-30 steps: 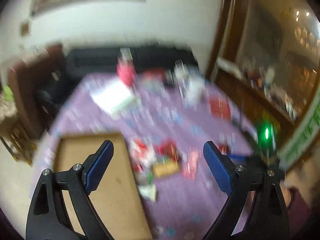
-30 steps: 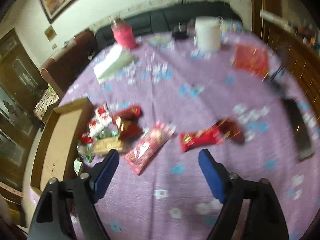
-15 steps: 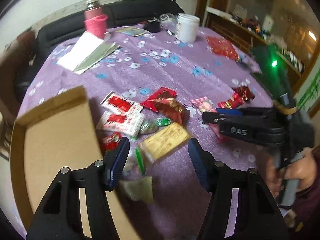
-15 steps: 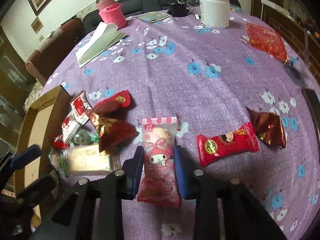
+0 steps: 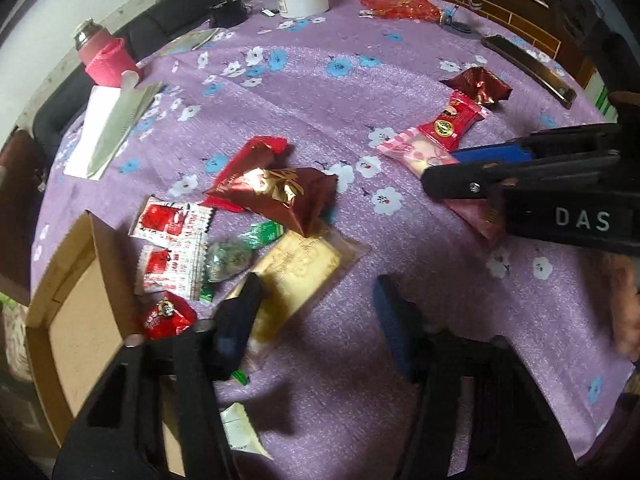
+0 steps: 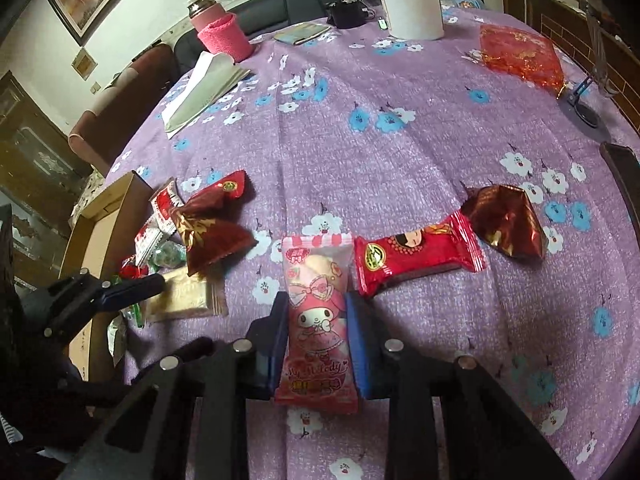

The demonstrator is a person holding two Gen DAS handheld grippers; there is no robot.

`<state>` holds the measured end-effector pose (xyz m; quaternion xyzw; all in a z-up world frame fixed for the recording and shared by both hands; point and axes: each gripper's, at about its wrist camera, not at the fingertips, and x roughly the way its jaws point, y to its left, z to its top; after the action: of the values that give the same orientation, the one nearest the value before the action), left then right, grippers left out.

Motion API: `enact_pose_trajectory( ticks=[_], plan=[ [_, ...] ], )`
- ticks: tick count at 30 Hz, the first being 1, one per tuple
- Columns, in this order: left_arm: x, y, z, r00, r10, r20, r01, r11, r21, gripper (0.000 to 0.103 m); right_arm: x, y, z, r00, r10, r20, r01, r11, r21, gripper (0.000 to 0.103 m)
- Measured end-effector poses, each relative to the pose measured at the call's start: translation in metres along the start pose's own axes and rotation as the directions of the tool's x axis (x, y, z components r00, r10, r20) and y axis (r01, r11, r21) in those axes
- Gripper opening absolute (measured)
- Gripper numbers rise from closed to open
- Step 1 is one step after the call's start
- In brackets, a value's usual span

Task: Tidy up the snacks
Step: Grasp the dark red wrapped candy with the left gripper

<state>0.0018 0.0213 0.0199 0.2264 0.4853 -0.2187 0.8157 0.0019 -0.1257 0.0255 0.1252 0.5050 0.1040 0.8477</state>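
Right view: my right gripper (image 6: 317, 336) clamped on pink packet (image 6: 316, 320). Left view: my left gripper (image 5: 316, 316) apart over gold packet (image 5: 298, 276) (box (image 5: 76, 320) beside, interior bare).

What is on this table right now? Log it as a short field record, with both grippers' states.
surface: purple floral tablecloth
right gripper: shut on pink My Melody packet, which lies flat on the cloth
left gripper: open, one finger over the beige biscuit packet
beside pink packet: red snack packet, touching its right edge; dark red foil packet further right
snack pile: near the cardboard box, at the left
box contents: no snack visible inside
far end: white jar, pink-sleeved bottle
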Motion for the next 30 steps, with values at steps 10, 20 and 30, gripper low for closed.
enact_pose_trajectory(
  ticks=[10,20,30],
  plan=[
    [-0.02,0.01,-0.01,0.994,-0.093,0.056,0.098,0.992,-0.083,0.012,-0.007,-0.003,-0.01,1.0,0.025,0.013,-0.025,1.0,-0.001,0.031],
    [0.004,0.008,0.004,1.0,0.008,-0.021,-0.007,0.999,0.033,0.056,-0.01,-0.008,-0.014,0.998,0.053,0.02,-0.054,0.998,0.017,0.031],
    [-0.009,0.001,-0.001,1.0,-0.006,0.004,0.006,1.0,0.003,0.009,-0.012,-0.009,-0.019,0.997,0.068,0.032,-0.069,0.998,0.002,0.027]
  ],
)
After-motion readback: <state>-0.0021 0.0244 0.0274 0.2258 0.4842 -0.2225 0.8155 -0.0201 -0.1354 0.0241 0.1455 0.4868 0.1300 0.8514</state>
